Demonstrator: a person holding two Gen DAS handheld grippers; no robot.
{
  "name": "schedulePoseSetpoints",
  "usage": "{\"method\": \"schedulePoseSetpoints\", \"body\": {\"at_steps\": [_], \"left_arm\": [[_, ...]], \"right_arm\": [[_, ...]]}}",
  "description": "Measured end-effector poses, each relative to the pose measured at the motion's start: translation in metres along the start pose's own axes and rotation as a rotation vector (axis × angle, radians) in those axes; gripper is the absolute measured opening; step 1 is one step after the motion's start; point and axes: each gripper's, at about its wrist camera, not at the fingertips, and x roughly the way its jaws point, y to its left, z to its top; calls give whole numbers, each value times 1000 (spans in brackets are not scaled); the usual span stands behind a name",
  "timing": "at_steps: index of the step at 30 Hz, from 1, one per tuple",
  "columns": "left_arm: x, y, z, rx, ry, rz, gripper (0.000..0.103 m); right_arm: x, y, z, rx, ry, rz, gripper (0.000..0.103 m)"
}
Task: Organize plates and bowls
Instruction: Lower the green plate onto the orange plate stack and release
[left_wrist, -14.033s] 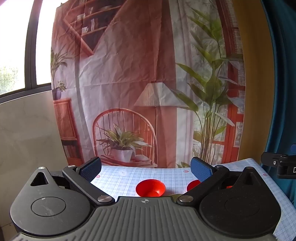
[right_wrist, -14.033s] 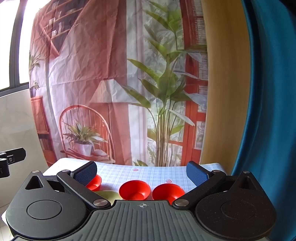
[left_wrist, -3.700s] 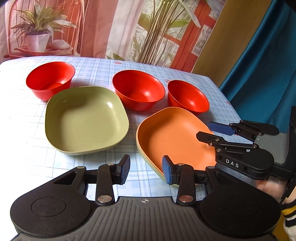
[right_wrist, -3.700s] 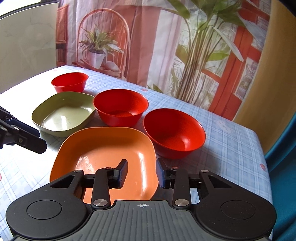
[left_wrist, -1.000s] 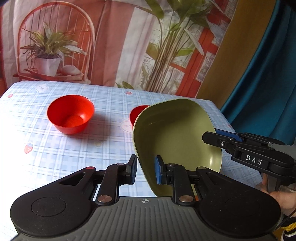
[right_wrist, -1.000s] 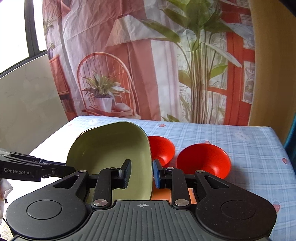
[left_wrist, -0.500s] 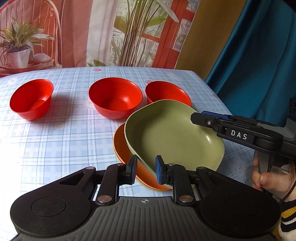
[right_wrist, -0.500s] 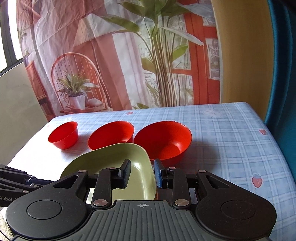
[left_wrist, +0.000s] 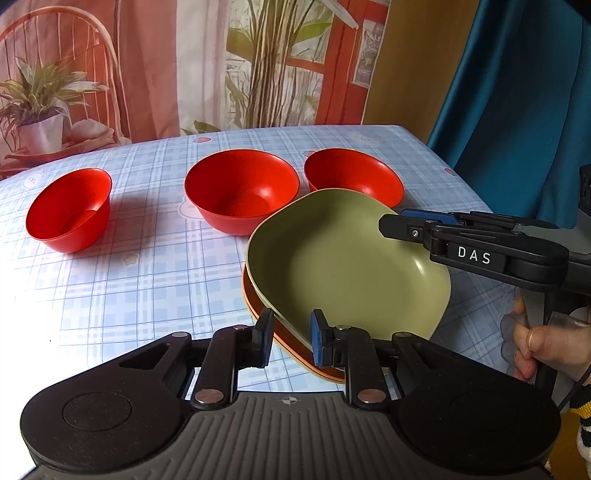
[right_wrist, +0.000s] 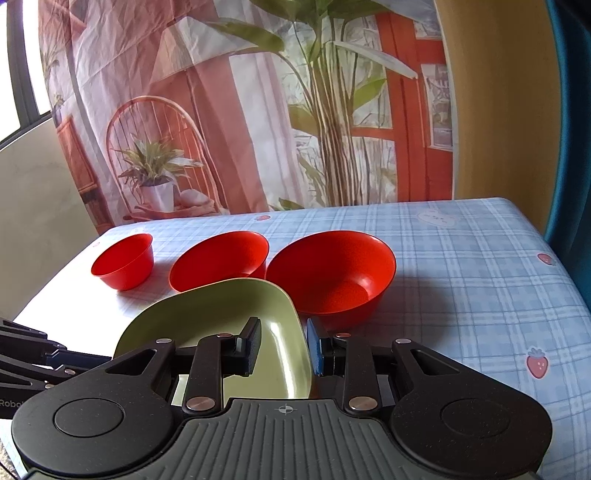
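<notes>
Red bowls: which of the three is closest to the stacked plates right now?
The rightmost red bowl, next to the green plate; the smallest bowl stands farthest left.

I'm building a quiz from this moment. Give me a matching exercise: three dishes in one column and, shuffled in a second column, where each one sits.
1. green plate
2. orange plate
3. smallest red bowl

A. alone at the left of the bowl row
B. gripped at two edges by both grippers
C. underneath another plate

Pairs: 1-B, 2-C, 3-A
</notes>
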Motion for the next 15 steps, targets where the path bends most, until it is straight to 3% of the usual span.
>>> {"method": "schedulePoseSetpoints", "body": {"at_steps": [15], "left_arm": [[9, 0, -3, 36, 26, 7, 23]], "right_arm": [[11, 1, -9, -29, 6, -19, 26]]}}
